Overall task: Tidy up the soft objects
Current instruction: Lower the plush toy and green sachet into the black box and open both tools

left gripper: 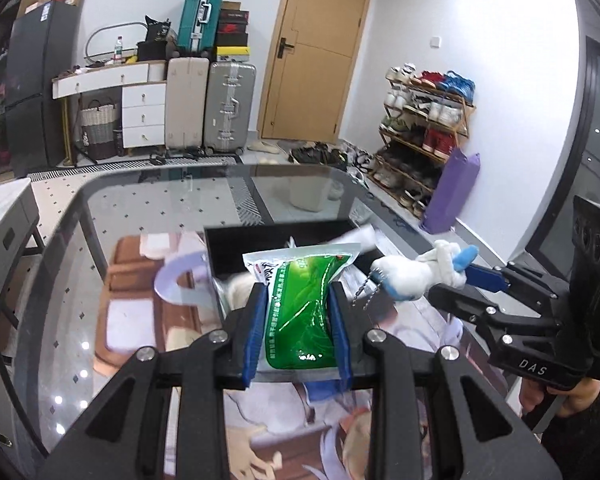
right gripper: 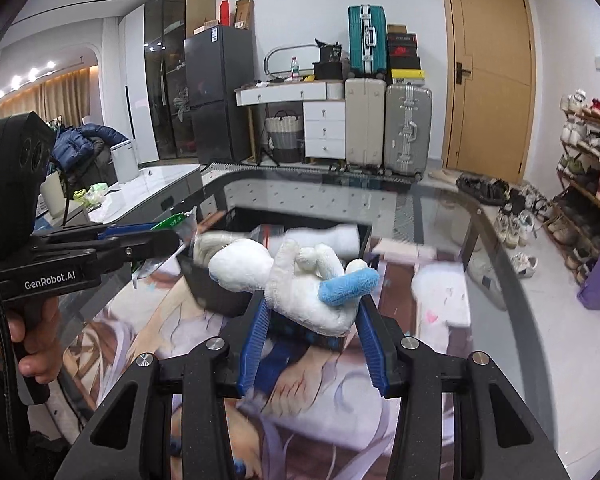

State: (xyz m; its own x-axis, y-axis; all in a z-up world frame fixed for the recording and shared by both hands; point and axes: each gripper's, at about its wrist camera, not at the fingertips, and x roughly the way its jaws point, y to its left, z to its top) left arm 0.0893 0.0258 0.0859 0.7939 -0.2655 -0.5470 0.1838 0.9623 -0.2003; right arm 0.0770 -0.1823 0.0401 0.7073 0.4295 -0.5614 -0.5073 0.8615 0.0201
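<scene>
2 grippers loaded, left gripper [left gripper: 300,316] clamps green packet [left gripper: 304,316], right gripper [right gripper: 312,320] clamps plush toy [right gripper: 300,284]

Room around me is pretty packed. White walls, pale tiled floor [left gripper: 268,148], and a wooden door [left gripper: 314,50] straight ahead, shut. Left of it I've got a white desk with drawers [left gripper: 140,108], a woven basket [left gripper: 98,126] under it, and suitcases [left gripper: 210,106] stacked up with shoe boxes on top. A dark fridge [right gripper: 218,92] stands further left, next to a glass-front cabinet [right gripper: 168,80]. On my right a shoe rack [left gripper: 424,128] is crammed with sneakers, more shoes spilling onto the floor. Warm ceiling spotlights [right gripper: 32,74] glow over curtains far left.
</scene>
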